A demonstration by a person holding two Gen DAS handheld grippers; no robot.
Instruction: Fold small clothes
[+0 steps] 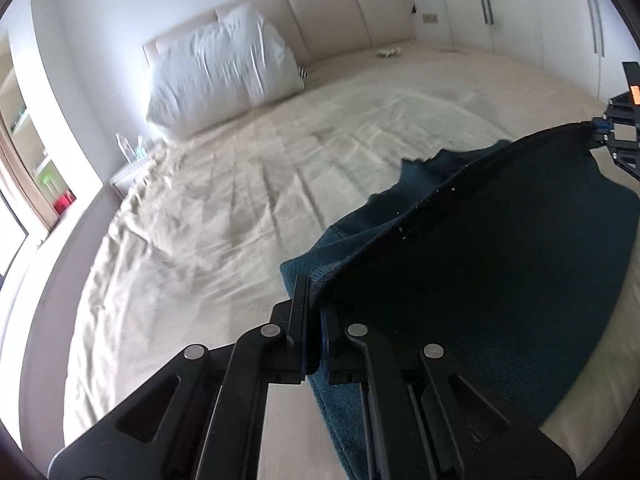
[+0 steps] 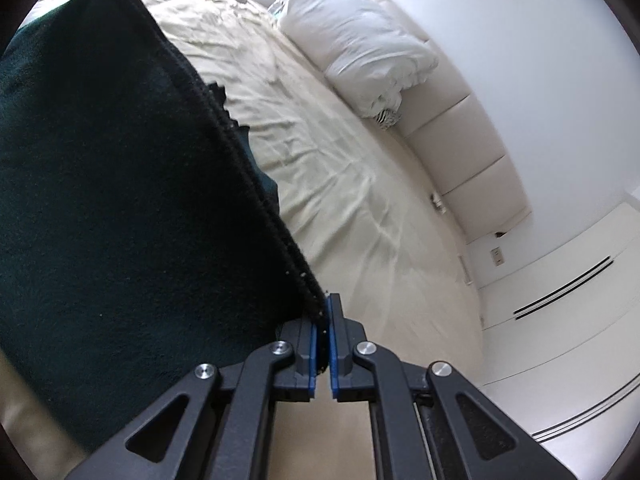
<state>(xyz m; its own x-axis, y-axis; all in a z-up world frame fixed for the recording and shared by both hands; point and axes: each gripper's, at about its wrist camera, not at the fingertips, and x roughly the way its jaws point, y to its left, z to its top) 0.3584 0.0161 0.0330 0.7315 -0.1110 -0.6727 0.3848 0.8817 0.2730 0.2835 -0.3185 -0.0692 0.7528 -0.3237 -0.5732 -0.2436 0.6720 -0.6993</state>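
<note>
A dark teal knitted garment (image 1: 480, 248) hangs stretched in the air above a bed with a cream sheet (image 1: 224, 184). My left gripper (image 1: 314, 296) is shut on one corner of its upper edge. The other corner is pinched by my right gripper (image 1: 600, 130), seen at the far right of the left wrist view. In the right wrist view the right gripper (image 2: 323, 316) is shut on the ribbed edge, and the garment (image 2: 120, 200) fills the left half of the picture. Part of the cloth droops toward the sheet (image 2: 320, 152).
A white pillow (image 1: 224, 68) leans on the padded headboard (image 1: 340, 12) at the far end of the bed. A bedside table with bottles (image 1: 130, 152) stands at the left edge. White wardrobe doors (image 2: 560, 320) line the wall on the right.
</note>
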